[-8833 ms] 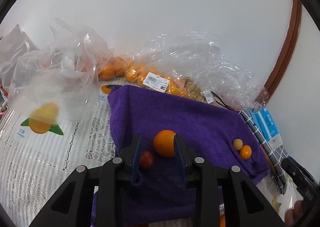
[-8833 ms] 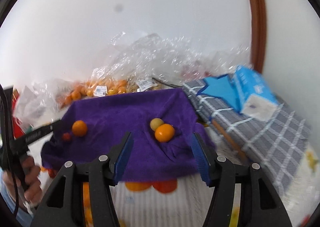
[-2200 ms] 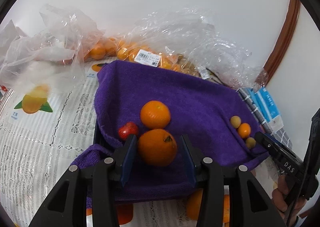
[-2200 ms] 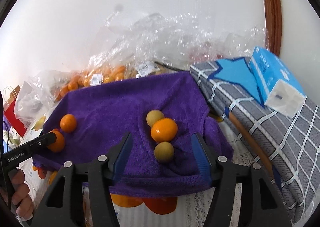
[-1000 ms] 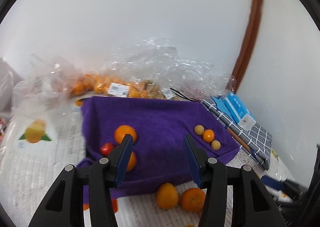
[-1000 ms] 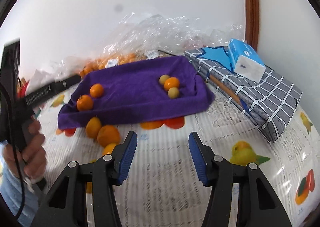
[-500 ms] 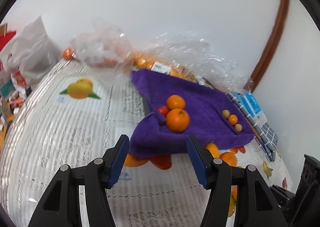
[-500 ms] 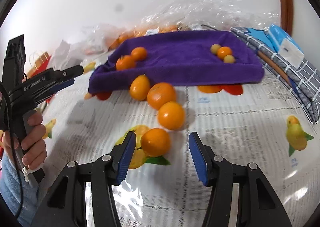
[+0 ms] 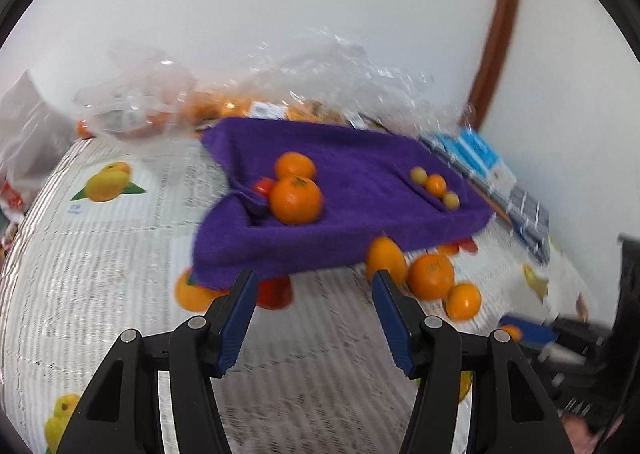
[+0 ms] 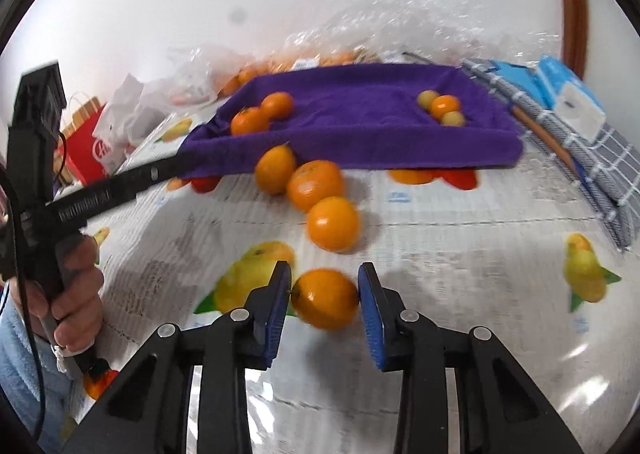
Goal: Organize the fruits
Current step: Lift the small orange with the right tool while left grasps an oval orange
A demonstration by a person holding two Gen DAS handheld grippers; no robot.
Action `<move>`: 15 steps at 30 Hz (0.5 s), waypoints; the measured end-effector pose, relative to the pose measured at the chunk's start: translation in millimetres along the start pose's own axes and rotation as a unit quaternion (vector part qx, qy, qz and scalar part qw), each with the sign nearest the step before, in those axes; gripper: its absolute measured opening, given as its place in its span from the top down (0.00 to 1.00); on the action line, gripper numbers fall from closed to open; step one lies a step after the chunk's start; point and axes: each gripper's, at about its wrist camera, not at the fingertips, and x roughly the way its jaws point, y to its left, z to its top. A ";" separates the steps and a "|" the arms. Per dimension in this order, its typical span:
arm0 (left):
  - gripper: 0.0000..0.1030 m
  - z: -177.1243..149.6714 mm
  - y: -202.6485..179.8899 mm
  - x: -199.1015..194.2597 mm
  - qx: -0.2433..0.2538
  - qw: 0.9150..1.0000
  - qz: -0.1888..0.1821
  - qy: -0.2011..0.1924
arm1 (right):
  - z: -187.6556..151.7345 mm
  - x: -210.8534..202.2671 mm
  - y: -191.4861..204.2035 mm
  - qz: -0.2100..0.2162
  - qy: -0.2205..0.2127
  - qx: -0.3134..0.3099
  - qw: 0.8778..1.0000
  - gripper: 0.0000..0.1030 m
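A purple towel (image 9: 360,174) (image 10: 360,106) lies on the printed tablecloth (image 10: 440,234). It carries two oranges (image 9: 296,200), a small red fruit (image 9: 264,187) and three small fruits (image 9: 435,185). Three loose oranges (image 10: 315,185) lie in front of it. A fourth orange (image 10: 325,304) sits between the pads of my right gripper (image 10: 324,294), whose jaws are closing; both pads touch it. My left gripper (image 9: 313,278) hovers open before the towel's front edge with nothing between its fingers. In the right wrist view a hand holds it at the left.
Clear plastic bags of oranges (image 9: 200,106) are heaped against the wall behind the towel. A folded checked cloth (image 10: 600,174) with a blue tissue box (image 10: 568,102) lies to the right. A red paper bag (image 10: 86,142) stands at the left.
The right gripper's jaws have narrowed onto the nearest orange, which now fills the gap. The left gripper has swung right and lower, closer to the towel's front edge.
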 end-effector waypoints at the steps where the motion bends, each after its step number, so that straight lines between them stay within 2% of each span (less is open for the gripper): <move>1: 0.46 0.1 -3.7 2.2 -0.001 1.000 0.002 0.005 | -0.8 -4.1 -6.7 -0.009 -0.005 -0.001 1.000 0.69; 3: 0.49 1.9 -8.1 6.4 -0.019 1.000 -0.003 0.018 | -2.3 -10.6 -19.1 -0.033 -0.015 -0.005 0.999 0.69; 5: 0.50 6.2 -14.4 14.8 -0.036 0.998 -0.033 0.037 | -3.8 -12.9 -35.0 -0.048 -0.014 0.001 0.999 0.69; 10: 0.51 17.0 -23.5 36.2 -0.070 0.996 -0.036 0.049 | -5.6 -13.7 -53.7 -0.028 -0.006 0.020 0.999 0.69; 15: 0.63 20.0 -24.4 52.6 -0.088 0.993 -0.039 0.068 | -12.3 -12.5 -47.7 -0.033 0.000 -0.011 0.999 0.66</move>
